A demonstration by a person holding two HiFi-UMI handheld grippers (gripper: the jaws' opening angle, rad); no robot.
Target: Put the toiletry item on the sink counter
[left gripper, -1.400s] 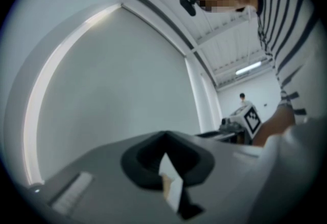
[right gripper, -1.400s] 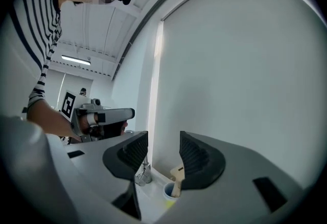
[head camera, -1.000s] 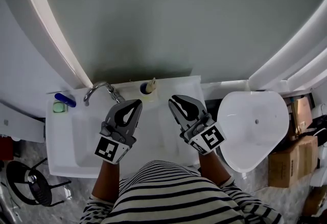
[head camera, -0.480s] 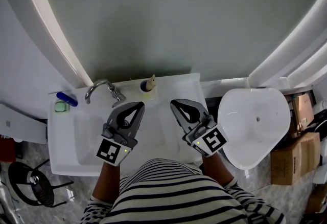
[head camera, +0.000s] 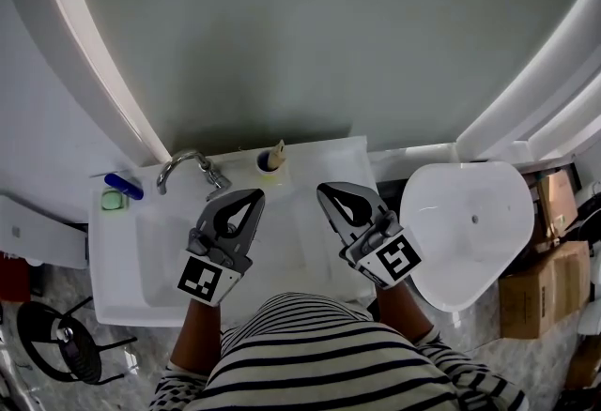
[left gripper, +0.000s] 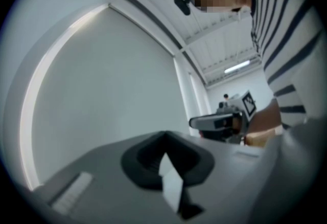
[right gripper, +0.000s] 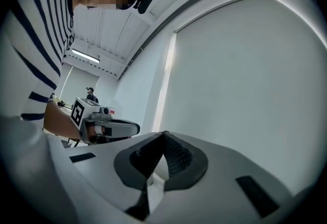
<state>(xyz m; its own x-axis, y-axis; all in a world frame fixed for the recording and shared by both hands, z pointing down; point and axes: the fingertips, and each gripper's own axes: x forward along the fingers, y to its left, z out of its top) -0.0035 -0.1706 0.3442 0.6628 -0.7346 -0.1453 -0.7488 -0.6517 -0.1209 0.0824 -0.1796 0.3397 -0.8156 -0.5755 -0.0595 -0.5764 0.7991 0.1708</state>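
**Markings.** Each gripper carries a cube with black-and-white square markers. The head view shows one marker face on the left gripper [head camera: 254, 196] and one on the right gripper [head camera: 325, 189].

**Gripper state.** In the left gripper view, the jaws are pressed together at the tips with nothing between them. The right gripper view shows the same for the right gripper. Both grippers hang side by side, apart from each other, over the white bench [head camera: 335, 154], with their tips toward the wall.

**Toiletry items.** All of them rest along the rear edge of the bench.
- A cup [head camera: 268, 166] holding an upright tan-tipped item [head camera: 277, 152] stands just right of the chrome faucet [head camera: 186, 163].
- A blue tube-shaped item [head camera: 123, 185] and a green block [head camera: 112, 200] lie just beside each other at the rear left corner.
- Neither gripper touches any of them.

**View differences.**
- Only the head view shows the bench, its basin [head camera: 155, 250], the white toilet [head camera: 465, 231] to the right and the cardboard cartons [head camera: 535, 296] beyond the toilet.
- The left gripper view shows the right gripper side-on, a ceiling light strip [left gripper: 239, 67] and a distant person [left gripper: 225, 98].
- The right gripper view shows the left gripper side-on.
- Both gripper views show the operator's striped shirt [left gripper: 286, 39] and head-mounted camera [left gripper: 182, 3].
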